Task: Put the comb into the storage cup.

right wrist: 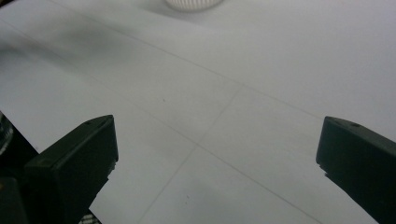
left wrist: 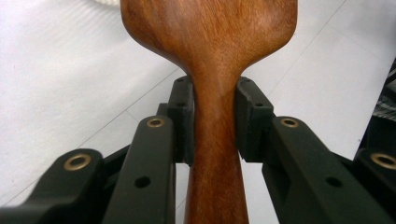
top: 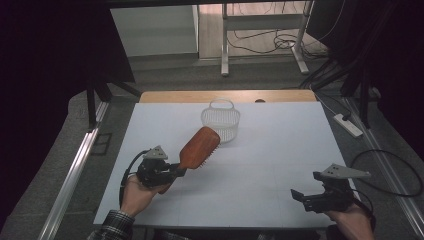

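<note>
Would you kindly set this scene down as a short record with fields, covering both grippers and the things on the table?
held item: wooden hairbrush, lifted, head tilted toward the basket
left gripper: jaws closed on the brush's handle neck
right gripper: jaws wide apart, nothing between them, over bare table
basket: white mesh with handle, upright at the table's far middle
surface: white table
brush in basket: not yet

A lab-like recording room: black curtains [top: 45,60], loose floor cables [top: 265,45], power strip [top: 348,125], white-topped table [top: 280,150].
</note>
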